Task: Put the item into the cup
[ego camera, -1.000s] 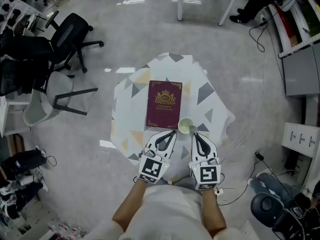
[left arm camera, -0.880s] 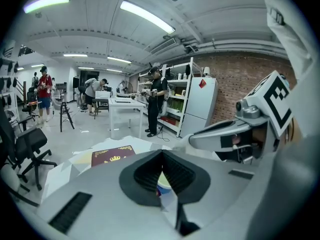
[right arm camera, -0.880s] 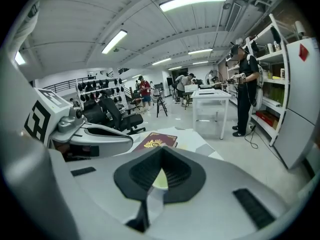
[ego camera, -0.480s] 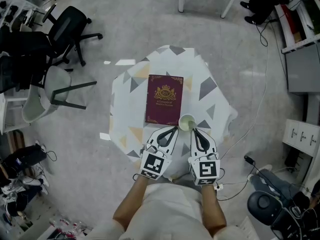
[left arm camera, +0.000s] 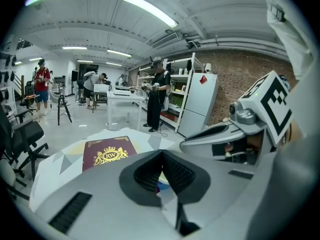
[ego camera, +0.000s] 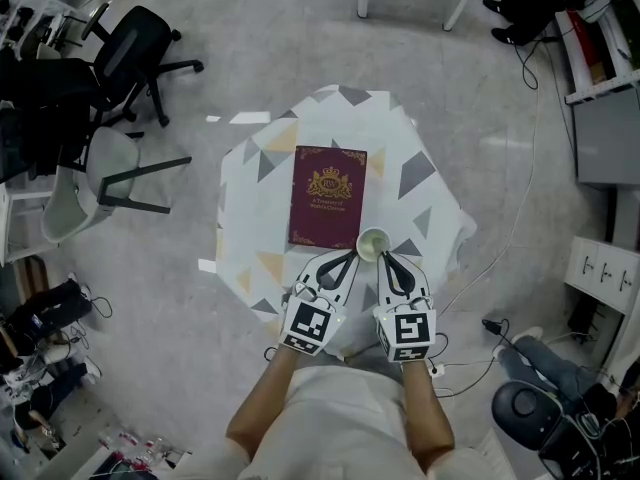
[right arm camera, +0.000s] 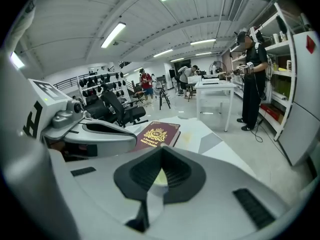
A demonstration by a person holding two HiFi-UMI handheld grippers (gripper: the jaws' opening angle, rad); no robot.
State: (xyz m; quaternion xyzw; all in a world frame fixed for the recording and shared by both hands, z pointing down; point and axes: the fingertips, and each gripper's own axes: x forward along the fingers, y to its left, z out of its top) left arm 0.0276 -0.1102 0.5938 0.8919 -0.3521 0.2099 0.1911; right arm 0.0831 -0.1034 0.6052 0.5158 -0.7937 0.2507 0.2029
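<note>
Head view: left claw (ego camera: 350,257) and right claw (ego camera: 384,258) stay pressed together beside cup (ego camera: 372,243).

The book (ego camera: 327,196) lies mid-tabletop (ego camera: 250,208). The cup (ego camera: 373,245) stands just right of its near right corner. Left gripper (ego camera: 344,259) and right gripper (ego camera: 387,259) sit side by side at the near edge, just behind the cup.

Straight down we look: the maroon book (ego camera: 327,196) lies flat on the triangle-patterned table (ego camera: 250,218), the pale cup (ego camera: 372,244) stands at its near right corner, and the left gripper (ego camera: 348,258) and right gripper (ego camera: 385,259) sit side by side, tips flanking that cup.
</note>
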